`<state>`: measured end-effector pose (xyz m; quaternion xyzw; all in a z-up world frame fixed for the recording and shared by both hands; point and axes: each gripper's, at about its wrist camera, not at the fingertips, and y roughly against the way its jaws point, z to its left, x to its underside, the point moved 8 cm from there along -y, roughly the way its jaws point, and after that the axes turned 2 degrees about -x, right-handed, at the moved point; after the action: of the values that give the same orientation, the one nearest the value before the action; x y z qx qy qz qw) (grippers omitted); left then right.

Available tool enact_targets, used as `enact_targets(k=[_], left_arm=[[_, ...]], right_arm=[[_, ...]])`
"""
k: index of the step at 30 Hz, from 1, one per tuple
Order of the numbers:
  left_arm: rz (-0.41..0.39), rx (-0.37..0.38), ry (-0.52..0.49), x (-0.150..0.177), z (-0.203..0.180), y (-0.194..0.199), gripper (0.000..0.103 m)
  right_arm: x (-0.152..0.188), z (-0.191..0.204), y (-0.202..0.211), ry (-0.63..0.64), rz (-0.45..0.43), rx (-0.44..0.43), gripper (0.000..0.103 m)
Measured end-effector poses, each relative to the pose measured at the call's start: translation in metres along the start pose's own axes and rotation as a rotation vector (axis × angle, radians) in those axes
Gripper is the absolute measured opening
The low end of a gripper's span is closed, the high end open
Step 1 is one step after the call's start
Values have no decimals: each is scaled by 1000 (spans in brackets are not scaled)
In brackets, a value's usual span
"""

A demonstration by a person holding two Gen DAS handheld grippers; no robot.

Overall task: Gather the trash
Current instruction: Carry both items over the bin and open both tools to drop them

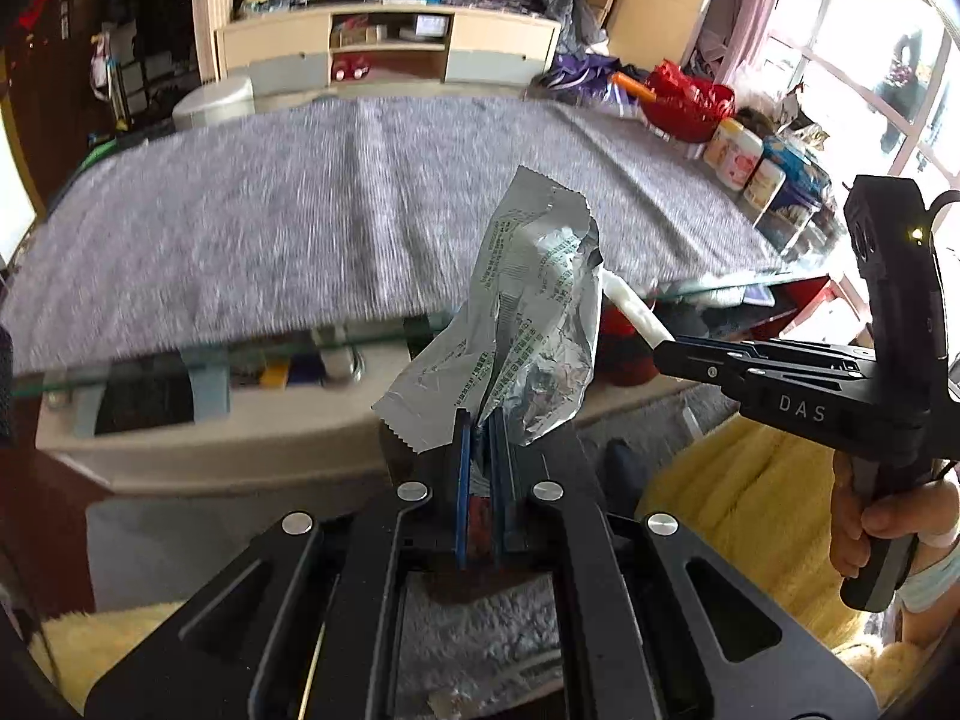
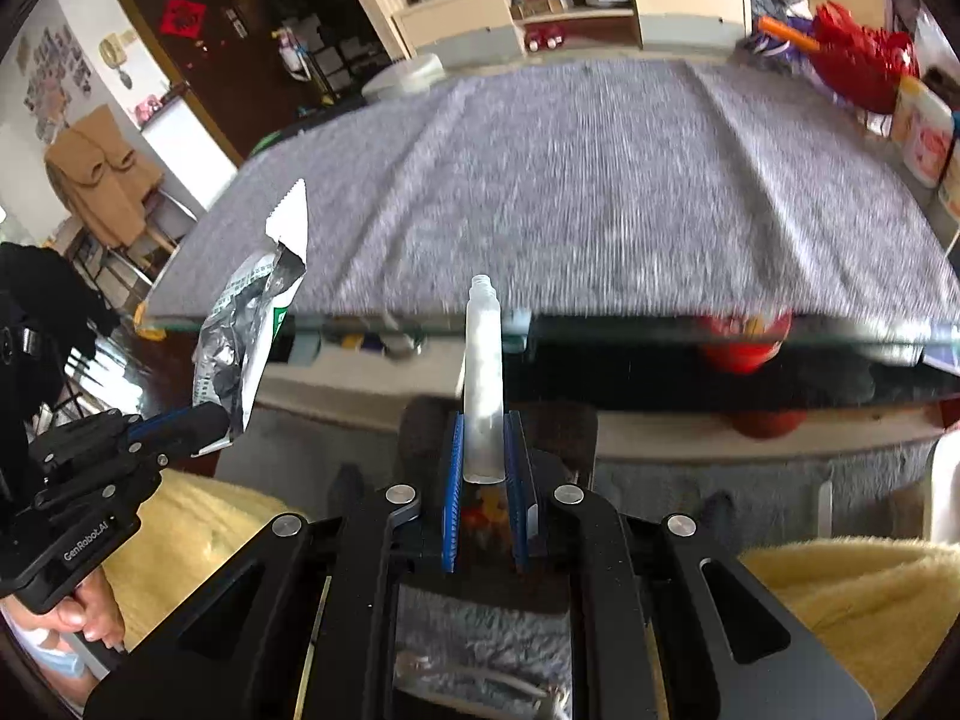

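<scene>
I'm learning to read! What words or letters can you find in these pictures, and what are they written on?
"DAS": on the right gripper, which holds a small bottle.
"GenRobot.AI": on the left gripper.
Foil wrapper in the left gripper: printed lines, too small to read.
Red sign on the door: too blurred.

Each wrist camera sits close behind its own fingers, facing forward and down over the near table (image 1: 240, 228) edge; both share the grey cloth (image 2: 600, 180) and far cabinet (image 1: 384, 48); each sees the other gripper.
</scene>
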<state>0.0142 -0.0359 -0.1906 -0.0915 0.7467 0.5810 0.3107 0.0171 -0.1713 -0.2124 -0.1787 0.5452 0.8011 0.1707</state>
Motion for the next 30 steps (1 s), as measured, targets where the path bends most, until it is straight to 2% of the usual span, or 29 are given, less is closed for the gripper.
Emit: enact_targets(k=[5, 16, 30], left_arm=[[52, 11, 11, 25, 0, -18, 4], [193, -1, 66, 67, 15, -77, 4], [276, 23, 96, 69, 19, -109, 4]], right_arm=[[25, -1, -21, -15, 58, 0, 14], [52, -19, -77, -56, 183, 22, 15], [72, -19, -113, -19, 301, 54, 15]])
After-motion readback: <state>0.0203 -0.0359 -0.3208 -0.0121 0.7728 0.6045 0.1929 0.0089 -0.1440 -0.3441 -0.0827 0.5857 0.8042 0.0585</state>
